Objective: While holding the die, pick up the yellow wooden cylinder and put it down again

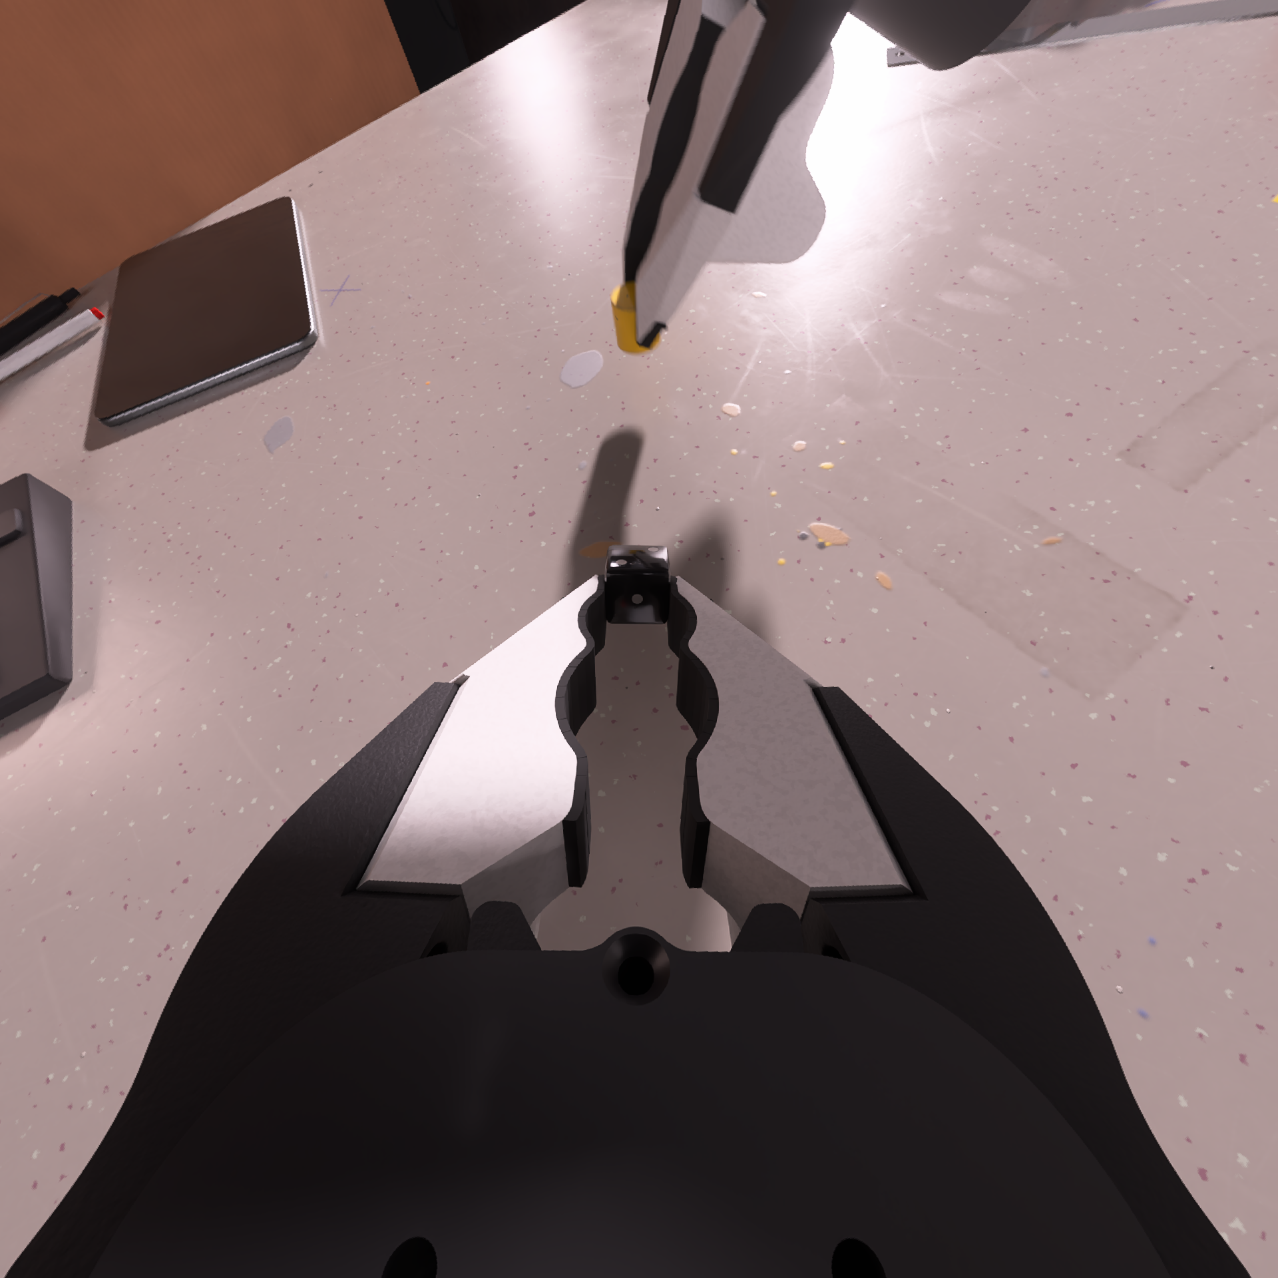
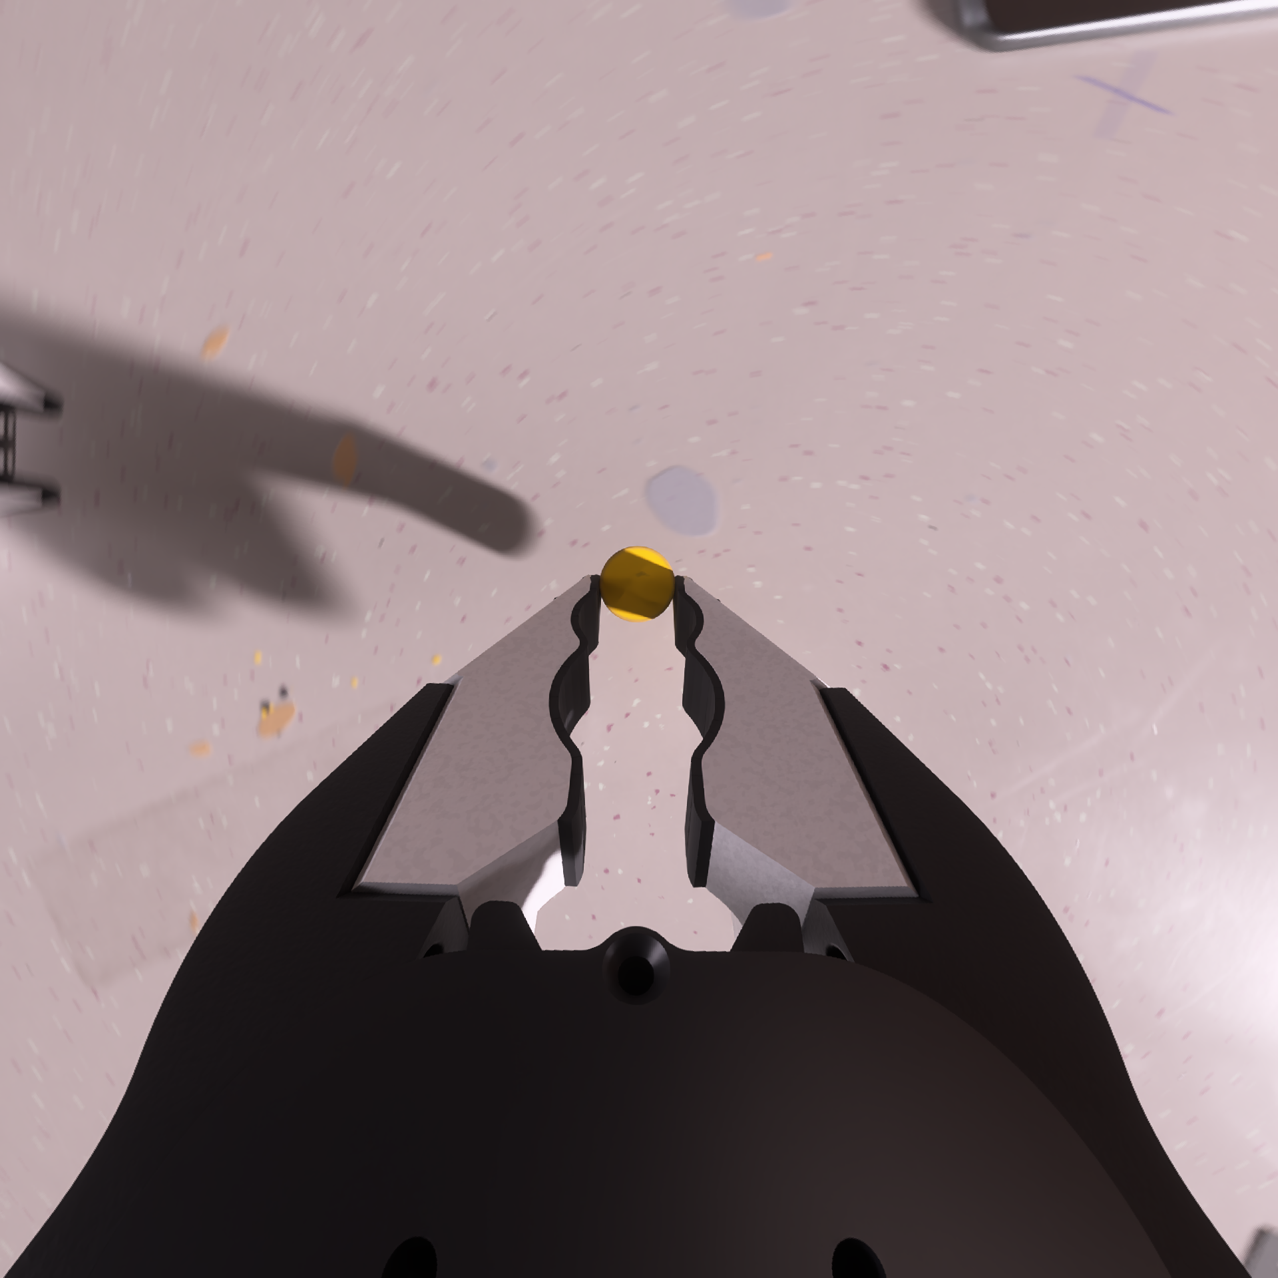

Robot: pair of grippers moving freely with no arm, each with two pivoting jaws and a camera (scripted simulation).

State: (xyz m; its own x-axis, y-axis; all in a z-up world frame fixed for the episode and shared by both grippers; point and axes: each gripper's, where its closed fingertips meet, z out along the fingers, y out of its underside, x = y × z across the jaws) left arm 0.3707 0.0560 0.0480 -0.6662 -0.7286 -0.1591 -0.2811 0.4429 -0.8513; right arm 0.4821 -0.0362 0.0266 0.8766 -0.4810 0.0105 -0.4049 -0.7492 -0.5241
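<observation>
Yellow wooden cylinder [image 2: 636, 586] sat pinched upright in my right tongs [image 2: 637, 588], while my left tongs [image 1: 637, 596] clamped the black die [image 1: 636, 584] above the speckled worktop [image 1: 968, 691].

The table [image 1: 968, 346] is a smooth, pale speckled top, glossy enough to throw glare, with fine scratches and paint-like flecks. On it, left of the yellow wooden cylinder [image 1: 628, 319], lies a slab [image 1: 207, 311] with a dark satin face and bright metallic rim. The die [image 1: 636, 595] is glossy black. The left gripper [image 1: 636, 588] has matt black, finely grained shells and pale, faintly rough finger plates.
</observation>
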